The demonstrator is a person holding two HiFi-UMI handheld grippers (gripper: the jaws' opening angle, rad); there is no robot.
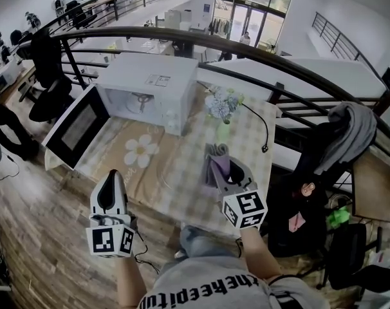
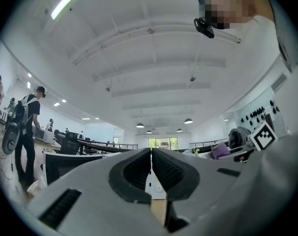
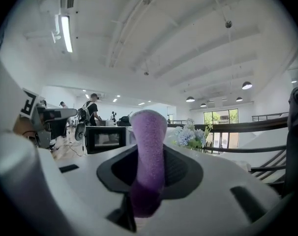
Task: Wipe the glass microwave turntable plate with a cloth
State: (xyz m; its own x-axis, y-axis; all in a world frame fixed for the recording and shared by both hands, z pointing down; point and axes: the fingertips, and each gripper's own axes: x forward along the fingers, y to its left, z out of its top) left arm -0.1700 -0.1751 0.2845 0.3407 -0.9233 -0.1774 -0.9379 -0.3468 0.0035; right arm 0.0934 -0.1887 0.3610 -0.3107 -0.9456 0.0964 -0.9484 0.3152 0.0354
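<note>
Head view: microwave (image 1: 157, 85) was seen on the checked table (image 1: 182, 179) w/ its door (image 1: 79, 126) swung wide open. Glass turntable plate (image 1: 141, 98) was made out only faintly inside the cavity. Flowers (image 1: 222, 103) were set just beside the microwave's R side. L gripper (image 1: 111, 176) and R gripper (image 1: 219, 165) were held by the table's near edge, well apart from the plate. Purple cloth (image 1: 218, 158) was carried in the R one.

L gripper view: L gripper (image 2: 151, 167) was tilted up toward the ceiling, jaws pressed together w/ nothing between them. R gripper (image 2: 240, 144) w/ the cloth (image 2: 219, 150) was glimpsed at the R side.

R gripper view: jaws were clamped on the cloth (image 3: 148, 146), which stood upright between them. Microwave (image 3: 105, 137) and flowers (image 3: 187, 135) were seen beyond.
</note>
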